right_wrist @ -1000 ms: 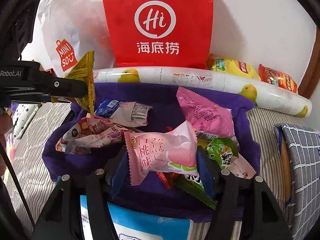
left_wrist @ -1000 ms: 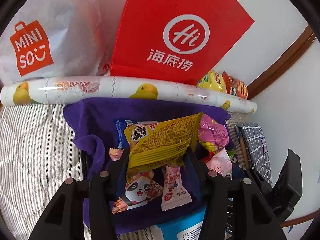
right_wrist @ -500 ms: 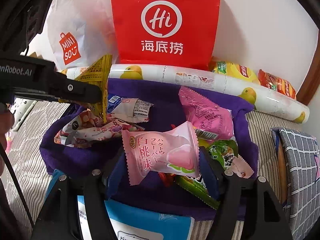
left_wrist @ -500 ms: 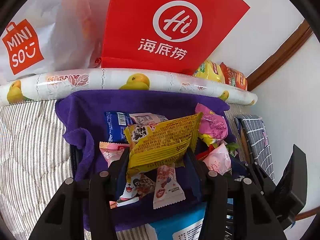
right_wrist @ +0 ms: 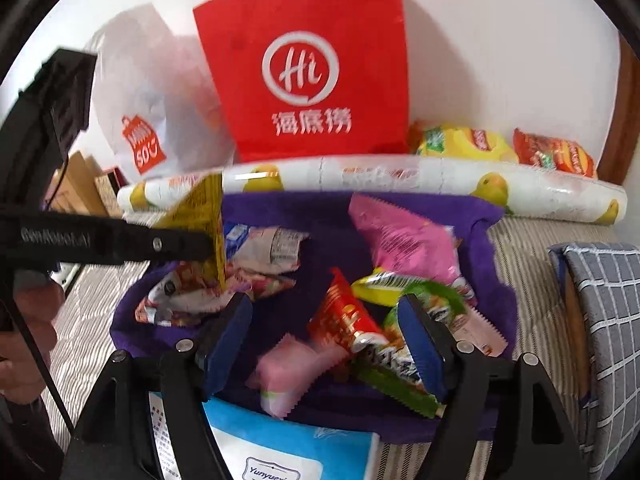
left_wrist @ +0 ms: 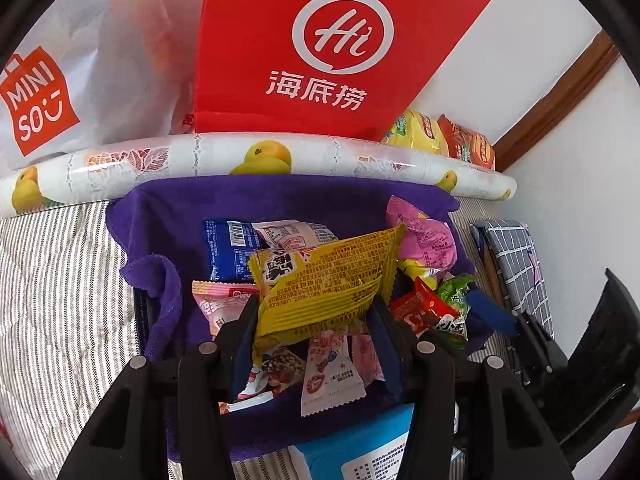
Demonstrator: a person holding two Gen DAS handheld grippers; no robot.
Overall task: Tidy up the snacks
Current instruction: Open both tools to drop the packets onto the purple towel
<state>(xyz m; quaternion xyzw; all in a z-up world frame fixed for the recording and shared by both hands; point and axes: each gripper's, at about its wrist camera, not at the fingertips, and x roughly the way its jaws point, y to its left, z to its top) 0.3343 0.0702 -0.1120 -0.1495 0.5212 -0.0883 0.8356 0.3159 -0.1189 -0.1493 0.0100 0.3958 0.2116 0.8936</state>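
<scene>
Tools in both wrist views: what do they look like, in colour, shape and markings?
Left tool and right tool: matte black angular bodies, silver screws, blue fingers. White "GenRobot.AI" lettering, blurred, marks the left one's side in the right view. A thin black cable hangs nearby.

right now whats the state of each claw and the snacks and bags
left claw: shut on yellow packet, held above the pile
right claw: open, holding nothing
pink peach packet: lying loose on the purple towel between the right claw's fingers
red paper bag: upright against the wall
white plastic bag: standing, crumpled
patterned roll: lying flat behind the towel
</scene>
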